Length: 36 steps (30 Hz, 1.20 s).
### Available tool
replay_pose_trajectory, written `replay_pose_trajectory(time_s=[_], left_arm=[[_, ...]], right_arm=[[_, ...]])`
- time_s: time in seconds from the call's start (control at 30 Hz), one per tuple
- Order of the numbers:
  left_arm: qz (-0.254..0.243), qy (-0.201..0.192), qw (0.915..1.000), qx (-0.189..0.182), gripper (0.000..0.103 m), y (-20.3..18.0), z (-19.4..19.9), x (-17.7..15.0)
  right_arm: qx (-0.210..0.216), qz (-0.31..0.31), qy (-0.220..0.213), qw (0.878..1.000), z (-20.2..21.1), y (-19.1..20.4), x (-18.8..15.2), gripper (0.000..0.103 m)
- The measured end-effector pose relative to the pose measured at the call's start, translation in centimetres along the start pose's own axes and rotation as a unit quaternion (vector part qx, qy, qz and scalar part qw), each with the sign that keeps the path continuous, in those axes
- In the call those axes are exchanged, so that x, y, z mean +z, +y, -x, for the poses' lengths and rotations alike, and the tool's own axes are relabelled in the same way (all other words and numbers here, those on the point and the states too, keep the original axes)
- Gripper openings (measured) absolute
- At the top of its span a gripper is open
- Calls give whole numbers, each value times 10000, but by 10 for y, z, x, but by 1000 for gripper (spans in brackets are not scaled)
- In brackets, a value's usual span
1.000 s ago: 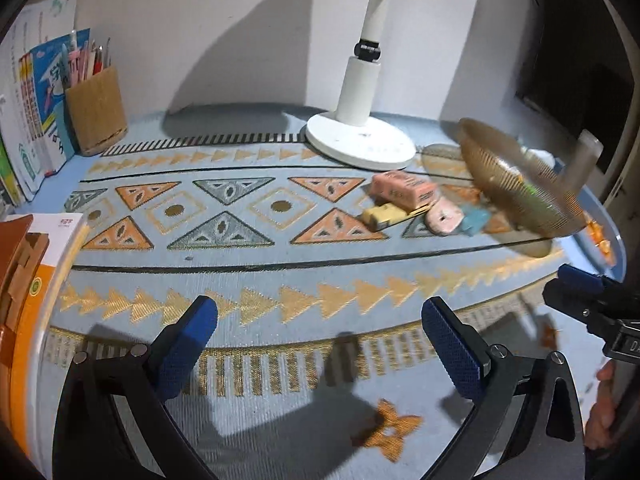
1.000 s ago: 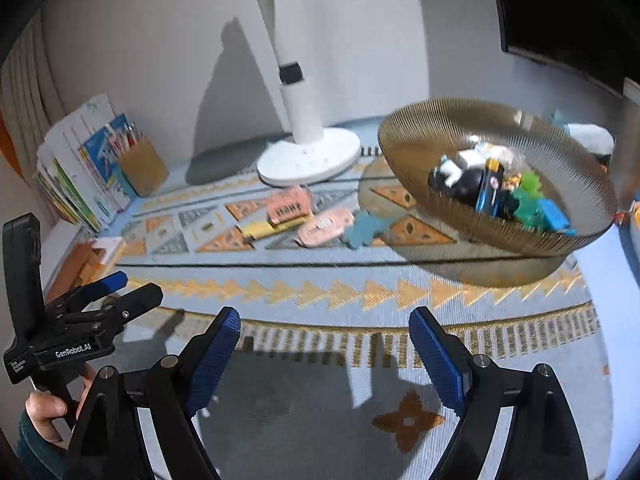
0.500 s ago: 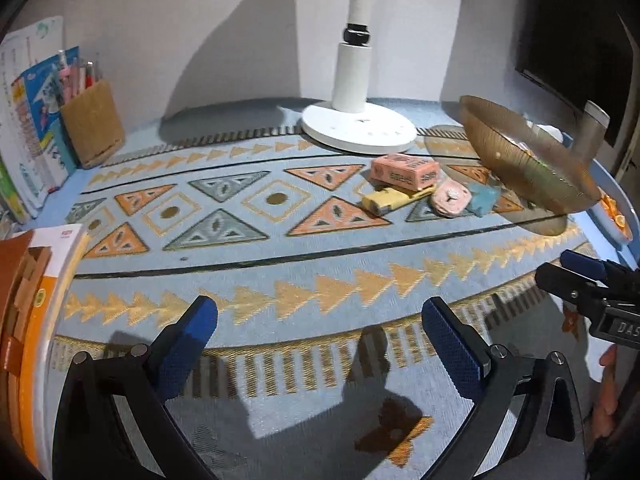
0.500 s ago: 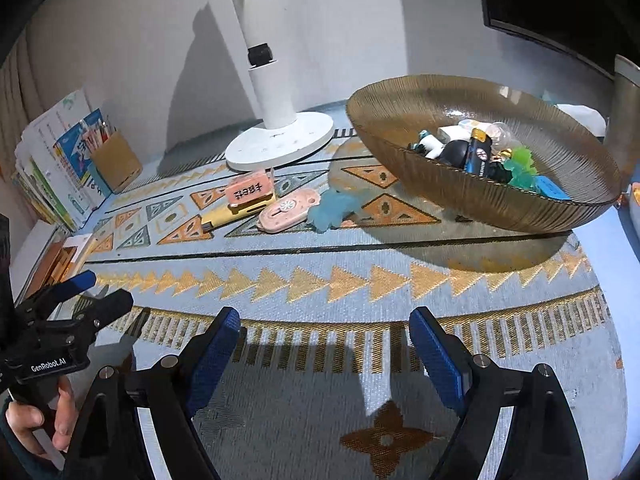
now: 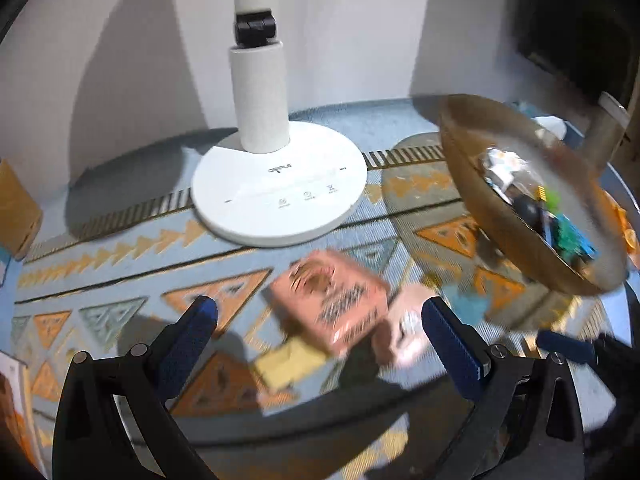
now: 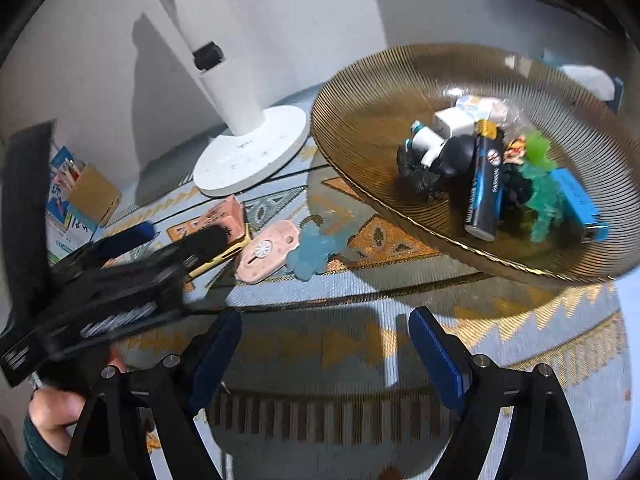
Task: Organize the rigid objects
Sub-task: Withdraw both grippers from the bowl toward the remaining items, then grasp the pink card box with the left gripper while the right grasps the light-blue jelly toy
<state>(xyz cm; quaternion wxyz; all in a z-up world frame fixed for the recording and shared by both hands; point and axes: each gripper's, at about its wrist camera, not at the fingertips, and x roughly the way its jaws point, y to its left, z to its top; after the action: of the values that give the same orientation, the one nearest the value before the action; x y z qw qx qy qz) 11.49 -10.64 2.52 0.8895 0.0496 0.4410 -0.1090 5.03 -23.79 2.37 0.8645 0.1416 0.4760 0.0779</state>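
We look down along two hand-held grippers at a desk [image 5: 120, 216] covered by a blue cloth with orange triangles. Our left gripper [image 5: 320, 328] has its blue-padded fingers [image 5: 192, 332] spread wide apart, empty, and framing a pink box [image 5: 332, 300] that lies just beyond them; the view is blurred. A yellow piece [image 5: 288, 364] lies under the box's near edge, and a pale pink flat item [image 6: 266, 252] and a light blue toy [image 6: 316, 250] lie just to its right. These four loose things sit together near the white lamp base [image 5: 280, 184], apparently waiting to be sorted.

Our right gripper [image 6: 324, 344] also has its fingers [image 6: 436, 348] apart, with nothing between them, only cloth below. To the far right stands an amber ribbed bowl [image 6: 360, 92], already holding a battery [image 6: 486, 184], a black-and-white figure [image 6: 432, 152], a green toy [image 6: 544, 196] and a blue stick [image 6: 578, 200]. We judge the bowl to be the collecting place, so the pink box is likely the next thing to be picked up.
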Motion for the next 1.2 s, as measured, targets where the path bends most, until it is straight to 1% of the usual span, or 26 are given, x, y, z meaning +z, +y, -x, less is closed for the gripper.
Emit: replay_pose_trajectory(time_s=[0.1,0.2,0.23,0.3,0.33,0.37,0.43,0.5,0.53,0.57,0.73,0.8,0.87,0.9,0.93,0.97,1.0,1.03,1.1,1.2], left_arm=[[7,125,9997,208,102,-3,-17,4],[-7,171,9995,260,99,1,-19,1],[11,161,9996,249,95,6,-17,-1],[89,156,9998,116,85,18,-9,-4],[110,152,9998,84,69,23,-6,-5],[113,197,9997,94,63,29,-3,-8],[112,242,9996,-6,63,41,1,-12],[139,351,9989,-293,63,51,1,-14],[153,351,9986,-378,63,54,1,-15],[146,358,9984,-412,65,53,0,-14],[246,430,9972,-561,66,45,-13,-5],[271,426,9969,-599,66,41,-17,-2],[342,403,9970,-568,66,39,-20,1],[380,391,9969,-562,66,39,-22,2],[410,375,9969,-554,65,39,-24,3],[389,346,9973,-511,52,38,-24,3],[330,336,9979,-438,41,38,-24,3],[226,338,9984,-392,39,38,-23,3],[261,346,9976,-546,39,42,-19,0],[247,197,9977,-605,39,49,1,-9]], right_arm=[[31,-52,69,10000,-8,-3,4,85],[6,34,36,10000,-14,1,10,85],[17,62,25,10000,-15,3,11,85],[31,99,4,9999,-18,6,14,85],[45,109,2,9999,-19,7,16,85],[56,110,1,9999,-20,8,17,85],[83,88,-2,9999,-24,10,20,84],[92,69,-23,9999,-28,11,23,84],[72,73,-44,9999,-30,12,24,84],[56,90,-60,9999,-33,14,26,84],[-205,383,-168,9989,-39,25,27,75],[-254,422,-208,9986,-40,26,27,73],[-276,392,-250,9985,-41,25,30,69],[-275,377,-260,9986,-42,24,31,65],[-263,366,-280,9986,-42,23,31,60],[-286,403,-291,9984,-42,23,32,57],[-384,496,-321,9975,-43,25,31,47],[-427,587,-343,9968,-44,26,31,47],[-358,643,-382,9966,-42,26,27,47],[-3,522,-301,9982,-33,22,22,47]])
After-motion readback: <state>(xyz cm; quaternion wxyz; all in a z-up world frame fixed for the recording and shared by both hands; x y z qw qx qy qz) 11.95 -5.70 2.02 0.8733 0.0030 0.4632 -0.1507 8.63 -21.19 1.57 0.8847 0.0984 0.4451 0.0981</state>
